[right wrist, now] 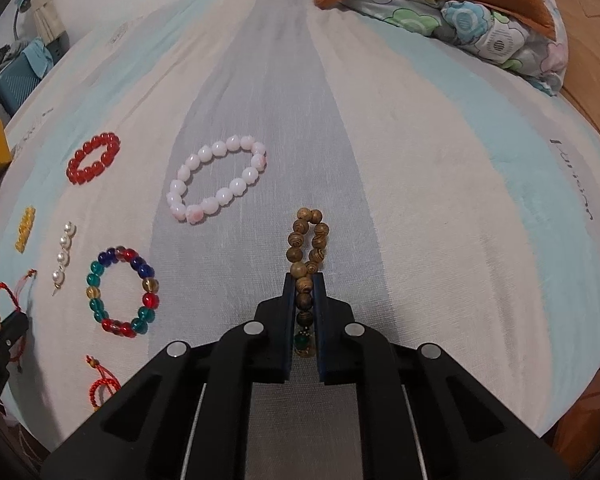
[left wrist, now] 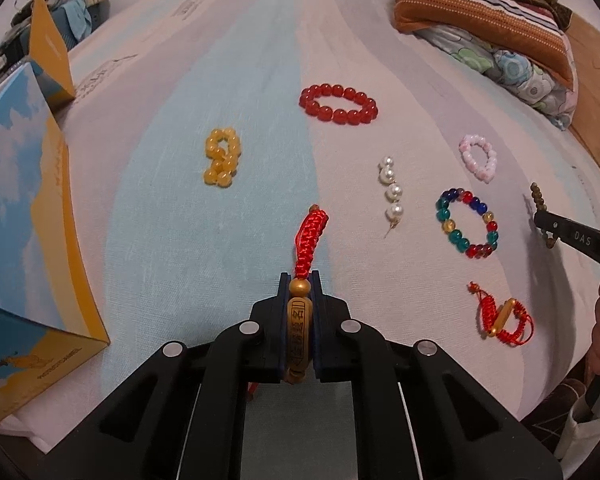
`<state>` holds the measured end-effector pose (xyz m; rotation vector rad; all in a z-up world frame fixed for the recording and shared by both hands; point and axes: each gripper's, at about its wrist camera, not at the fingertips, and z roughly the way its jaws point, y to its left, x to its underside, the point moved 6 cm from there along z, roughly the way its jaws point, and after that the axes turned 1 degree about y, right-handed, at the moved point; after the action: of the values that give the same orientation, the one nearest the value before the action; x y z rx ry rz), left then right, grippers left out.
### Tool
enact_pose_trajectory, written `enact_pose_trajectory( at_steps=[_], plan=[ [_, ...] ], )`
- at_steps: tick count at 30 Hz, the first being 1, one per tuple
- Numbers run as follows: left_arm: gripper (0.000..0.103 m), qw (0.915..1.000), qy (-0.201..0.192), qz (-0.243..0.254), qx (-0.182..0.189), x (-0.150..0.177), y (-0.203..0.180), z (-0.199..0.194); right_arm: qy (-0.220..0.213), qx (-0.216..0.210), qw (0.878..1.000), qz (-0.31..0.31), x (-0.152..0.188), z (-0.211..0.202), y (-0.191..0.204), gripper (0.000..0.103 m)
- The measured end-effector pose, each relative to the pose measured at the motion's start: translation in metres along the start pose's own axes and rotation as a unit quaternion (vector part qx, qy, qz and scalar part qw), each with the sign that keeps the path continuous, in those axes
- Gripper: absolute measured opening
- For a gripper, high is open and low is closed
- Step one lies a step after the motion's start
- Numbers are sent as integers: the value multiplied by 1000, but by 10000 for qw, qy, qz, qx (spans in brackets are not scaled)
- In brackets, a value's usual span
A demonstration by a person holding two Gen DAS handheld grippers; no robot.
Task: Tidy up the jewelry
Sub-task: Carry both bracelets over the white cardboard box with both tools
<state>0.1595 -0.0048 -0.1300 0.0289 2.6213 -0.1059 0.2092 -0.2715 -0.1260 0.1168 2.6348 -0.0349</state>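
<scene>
- The only lettering I can read is "DAS" on the black side of my right gripper [left wrist: 540, 216], seen from the left camera at 3 o'clock; the print on the striped bedsheet [right wrist: 420, 160] and on the blue-and-yellow cardboard box [left wrist: 40, 240] is too small or warped to make out.
- My left gripper [left wrist: 299, 280] is clenched on a red braided cord bracelet with an engraved gold bar [left wrist: 300, 320]; the bar carries carved characters I cannot decipher, and its lower end is hidden between my pads.
- My right gripper [right wrist: 304, 280] is clamped on a brown wood-grain bead bracelet [right wrist: 308, 248]; a green bead sits deep between the fingers, partly hidden, while the loop juts out toward 12 o'clock above the sheet.
- In the right camera, at 10 o'clock, a glossy pale pink bead bracelet [right wrist: 216, 180] lies as an open oval; further left lies a round red bead bracelet [right wrist: 94, 158].
- At 9 o'clock lies a multicoloured glass bead bracelet [right wrist: 122, 292], beside a short string of white pearls [right wrist: 63, 254] ending in a thin pin.
- A bunched yellow bead bracelet [left wrist: 221, 157] lies at 11 o'clock in the left view.
- A second red cord bracelet with gold bar [left wrist: 504, 318] lies at 4 o'clock there, tangled.
- A folded striped and floral quilt [left wrist: 492, 28] is cut off at the upper right.
</scene>
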Motion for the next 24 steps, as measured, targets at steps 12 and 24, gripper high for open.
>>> enact_pose_trajectory(
  at_steps=[12,24],
  plan=[
    [8,9998,-167,60,-20,-16,-6,-20,-154,-69,9999,-6,-5,-18,8,8],
    [8,9992,-401,77,-41,-40,-5,-50,-327,-145,9993,-94,-18,-46,18,8]
  ],
)
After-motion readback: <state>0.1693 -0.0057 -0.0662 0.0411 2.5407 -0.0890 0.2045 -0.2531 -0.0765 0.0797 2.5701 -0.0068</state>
